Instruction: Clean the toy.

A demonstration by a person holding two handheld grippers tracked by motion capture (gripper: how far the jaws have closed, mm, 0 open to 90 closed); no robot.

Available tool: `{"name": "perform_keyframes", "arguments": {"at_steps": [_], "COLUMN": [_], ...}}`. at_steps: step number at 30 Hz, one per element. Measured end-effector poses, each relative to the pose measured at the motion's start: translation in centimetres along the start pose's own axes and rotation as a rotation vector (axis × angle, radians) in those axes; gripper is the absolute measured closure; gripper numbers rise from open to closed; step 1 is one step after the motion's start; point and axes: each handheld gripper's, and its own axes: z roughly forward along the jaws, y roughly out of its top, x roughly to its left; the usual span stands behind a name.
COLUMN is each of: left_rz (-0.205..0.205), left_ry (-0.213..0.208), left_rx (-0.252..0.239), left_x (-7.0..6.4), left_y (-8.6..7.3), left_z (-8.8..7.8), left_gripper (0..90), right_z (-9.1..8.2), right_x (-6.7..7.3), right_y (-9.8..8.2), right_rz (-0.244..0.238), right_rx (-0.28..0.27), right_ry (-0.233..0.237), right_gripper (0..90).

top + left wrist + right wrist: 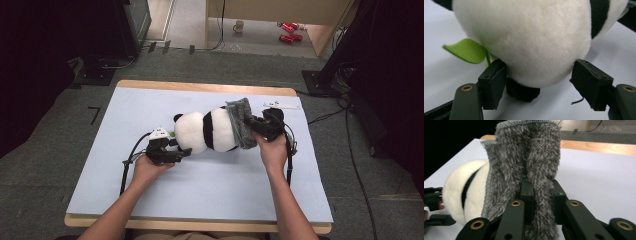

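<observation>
Panda (207, 131): lying on its side at the centre of the high view, white head toward the left, black band across the middle, far end under the grey cloth.
Cloth (241, 122): grey and fluffy, pulled over the panda's right end, just right of centre in the high view; upright at top centre in the right gripper view.
Left gripper (172, 150): left of centre, at the panda's head; jaws spread on either side of the white plush, right jaw clear of it, not clamping.
Right gripper (257, 125): right of centre; jaws closed on a fold of the cloth.
Leaf (466, 50): green felt, left of centre in the left gripper view, beside the head.
Table (210, 195): pale blue top with a wooden edge.
</observation>
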Motion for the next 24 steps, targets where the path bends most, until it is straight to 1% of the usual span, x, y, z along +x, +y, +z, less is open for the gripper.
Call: {"name": "perform_keyframes", "arguments": {"at_steps": [3,4,6,8,9,10,13,14,15,17,21,22,23,24], "left_rz": [-0.017,-0.017,-0.027,-0.026,-0.02,-0.024,-0.054,-0.068,-0.074,-0.089,-0.086,-0.089,-0.098,-0.096], "left_ry": [0.016,0.018,0.021,0.029,0.034,0.037,0.046,0.046,0.043,0.035,0.021,0.015,0.002,-0.002], "left_rx": [-0.025,-0.031,-0.035,-0.041,-0.041,-0.043,-0.029,-0.026,-0.034,-0.034,-0.009,-0.01,-0.007,0.001], "left_x": [0.1,0.1,0.2,0.1,0.0,0.0,-0.2,-0.3,-0.4,-0.7,-1.3,-1.4,-1.4,-1.5], "left_y": [0.0,0.0,0.1,0.3,0.3,0.4,0.7,0.9,1.0,1.1,1.3,1.3,1.3,1.3], "left_z": [0.3,0.4,0.4,0.5,0.5,0.5,0.3,0.2,0.1,-0.1,-0.6,-0.8,-1.1,-1.5], "left_gripper": [31.7,32.8,34.8,38.3,41.3,44.3,57.1,60.9,63.2,66.3,70.7,71.5,71.9,72.2], "right_z": [-0.4,-0.5,-0.7,-1.1,-1.3,-1.5,-2.1,-2.2,-2.2,-2.2,-1.8,-1.7,-1.6,-1.5], "right_x": [0.2,0.3,0.5,0.8,1.1,1.4,2.4,2.8,3.3,4.1,6.3,7.0,7.4,7.9], "right_y": [0.2,0.2,0.3,0.4,0.6,0.7,1.1,1.2,1.2,1.2,1.2,1.2,1.2,1.1], "right_rz": [-0.005,-0.006,-0.006,-0.01,-0.017,-0.017,-0.039,-0.043,-0.046,-0.05,-0.083,-0.095,-0.099,-0.105], "right_rx": [-0.008,-0.009,-0.012,-0.022,-0.03,-0.034,-0.046,-0.046,-0.046,-0.045,-0.03,-0.024,-0.02,-0.015], "right_ry": [0.001,-0.001,0.002,0.008,0.012,0.019,0.042,0.053,0.065,0.097,0.156,0.173,0.186,0.2], "right_gripper": [78.0,78.0,78.0,78.1,78.1,78.2,78.3,78.2,78.2,78.2,78.2,78.2,78.2,78.2]}}
